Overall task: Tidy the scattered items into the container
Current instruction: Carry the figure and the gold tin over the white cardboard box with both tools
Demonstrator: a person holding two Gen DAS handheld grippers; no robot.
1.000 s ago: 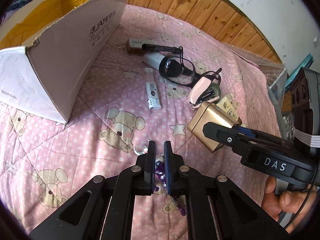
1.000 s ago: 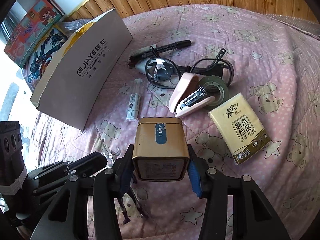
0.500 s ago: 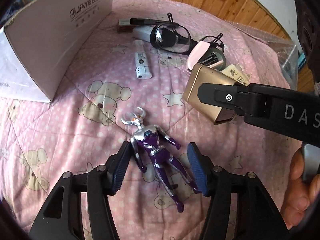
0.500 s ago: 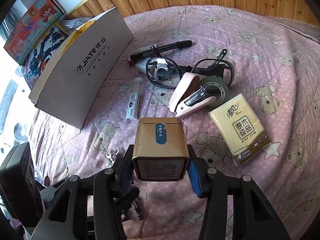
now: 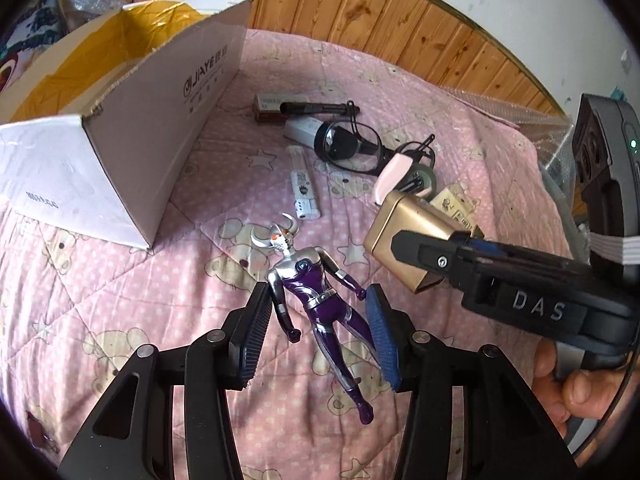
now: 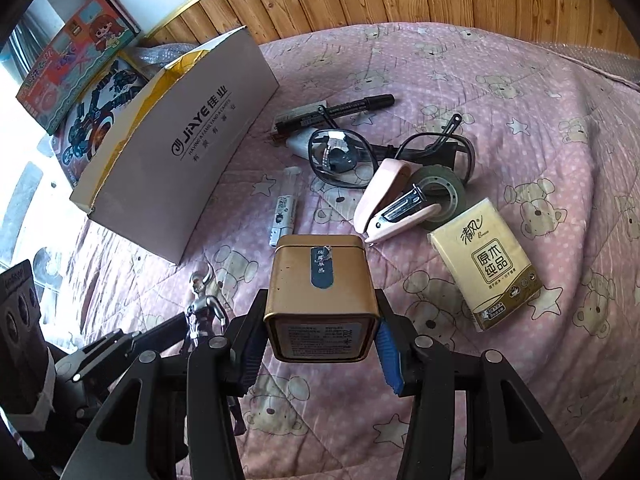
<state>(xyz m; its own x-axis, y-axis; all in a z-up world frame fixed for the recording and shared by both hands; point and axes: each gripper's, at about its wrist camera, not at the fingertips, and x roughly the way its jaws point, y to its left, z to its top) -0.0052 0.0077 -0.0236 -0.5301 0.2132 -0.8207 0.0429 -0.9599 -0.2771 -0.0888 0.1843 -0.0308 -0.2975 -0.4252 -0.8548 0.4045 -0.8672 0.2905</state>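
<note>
A silver and purple toy figure (image 5: 304, 276) lies face up on the pink quilt, between the two pads of my left gripper (image 5: 316, 292). Its jaws are closing, and the pads stand apart from the figure's body. My right gripper (image 6: 320, 320) is shut on a gold tin (image 6: 322, 276) and holds it above the quilt, just right of the figure (image 6: 202, 312). The tin (image 5: 404, 232) also shows in the left wrist view. The open cardboard box (image 5: 160, 112) stands at the back left, its white side (image 6: 192, 136) facing the items.
Behind the tin lie glasses (image 6: 344, 156), a black marker (image 6: 340, 112), a pink stapler (image 6: 384, 204), a tape roll (image 6: 440, 188), a white tube (image 6: 284, 204) and a tissue pack (image 6: 488, 264). Toy boxes (image 6: 80, 52) lean behind the cardboard box. A wood-panelled wall borders the bed.
My left gripper went from shut over the figure to wide apart, then drew back and up a little. The figure now lies free on the quilt. The right gripper and tin stayed put.
</note>
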